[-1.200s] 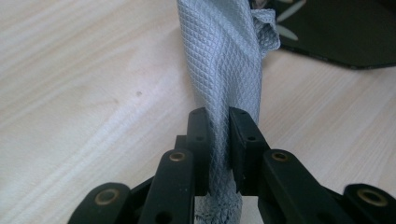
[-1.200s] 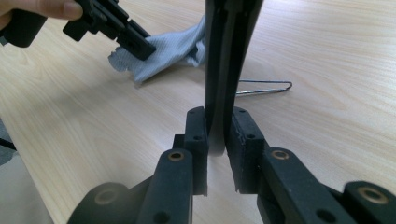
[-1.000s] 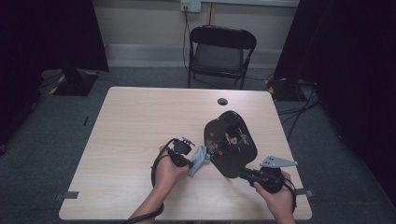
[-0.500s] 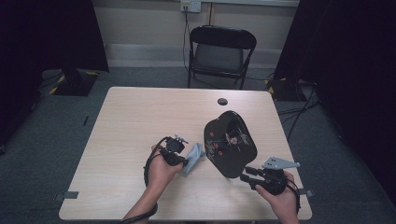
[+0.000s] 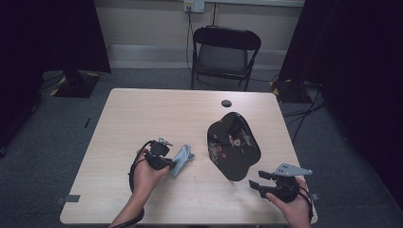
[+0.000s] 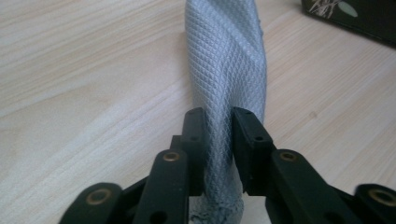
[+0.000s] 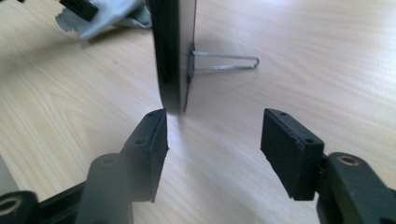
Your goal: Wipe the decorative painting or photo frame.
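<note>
While the wooden table [image 5: 142,118] carries everything, the biggest thing on it is a black lacquered tray-like plaque [image 5: 233,145], standing on edge at about three o'clock from the table's middle; its decorated face shows in the high view and nothing lies in or on it. In the right gripper view its thin dark edge [image 7: 170,56] rises upright from the wood, with a wire stand [image 7: 224,63] folded out behind it and resting on the tabletop. The right gripper [image 5: 260,180] sits at about five o'clock from the plaque, just beside its lower edge; its jaws have just been opening and now stand well apart, with nothing pressed between them, the plaque's edge just beyond the tip of one jaw. The left gripper [image 5: 172,164] lies at about nine o'clock from the plaque, a little apart from it, jaws clamped on a grey cloth [image 6: 229,60] whose waffle weave runs out ahead over the wood. A small black disc [image 5: 226,103] lies at twelve o'clock from the plaque, near the far edge.
</note>
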Demonstrator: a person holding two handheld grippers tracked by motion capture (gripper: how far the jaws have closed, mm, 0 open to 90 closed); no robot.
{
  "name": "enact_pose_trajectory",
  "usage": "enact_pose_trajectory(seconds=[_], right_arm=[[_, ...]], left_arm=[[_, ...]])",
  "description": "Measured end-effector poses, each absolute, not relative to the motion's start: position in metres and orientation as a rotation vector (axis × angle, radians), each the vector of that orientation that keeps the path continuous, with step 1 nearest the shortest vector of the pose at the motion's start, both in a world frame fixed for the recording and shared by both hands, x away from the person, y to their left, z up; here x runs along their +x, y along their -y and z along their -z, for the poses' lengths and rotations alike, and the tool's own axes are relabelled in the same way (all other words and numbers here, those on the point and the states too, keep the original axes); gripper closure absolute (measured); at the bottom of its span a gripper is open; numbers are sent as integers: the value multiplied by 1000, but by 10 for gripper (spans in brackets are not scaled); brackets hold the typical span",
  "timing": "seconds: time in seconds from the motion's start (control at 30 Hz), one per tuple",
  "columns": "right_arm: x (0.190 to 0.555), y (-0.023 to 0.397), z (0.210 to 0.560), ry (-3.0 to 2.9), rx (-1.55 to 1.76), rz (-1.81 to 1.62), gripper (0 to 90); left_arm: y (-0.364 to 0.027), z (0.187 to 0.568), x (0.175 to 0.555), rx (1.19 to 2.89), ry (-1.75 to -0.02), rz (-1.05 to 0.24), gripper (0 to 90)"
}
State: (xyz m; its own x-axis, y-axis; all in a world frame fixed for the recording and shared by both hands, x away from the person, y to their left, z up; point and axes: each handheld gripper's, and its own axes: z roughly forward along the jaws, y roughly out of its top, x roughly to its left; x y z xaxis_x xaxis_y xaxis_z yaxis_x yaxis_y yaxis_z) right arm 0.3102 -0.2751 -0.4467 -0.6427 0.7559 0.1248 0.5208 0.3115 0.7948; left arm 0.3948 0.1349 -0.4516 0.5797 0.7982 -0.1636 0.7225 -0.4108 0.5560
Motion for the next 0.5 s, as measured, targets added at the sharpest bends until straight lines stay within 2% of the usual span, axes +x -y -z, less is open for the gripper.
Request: enact_pose_trajectory(seconds=[0.27,0.5], right_arm=[[312,283,460,-2334,1149,-1200,359],[314,290,469,-2337,1181,-1172,326]], left_arm=[[-147,452,388,2201,-1207,-173,510],[-165,454,380,2184,-1192,-183,398]])
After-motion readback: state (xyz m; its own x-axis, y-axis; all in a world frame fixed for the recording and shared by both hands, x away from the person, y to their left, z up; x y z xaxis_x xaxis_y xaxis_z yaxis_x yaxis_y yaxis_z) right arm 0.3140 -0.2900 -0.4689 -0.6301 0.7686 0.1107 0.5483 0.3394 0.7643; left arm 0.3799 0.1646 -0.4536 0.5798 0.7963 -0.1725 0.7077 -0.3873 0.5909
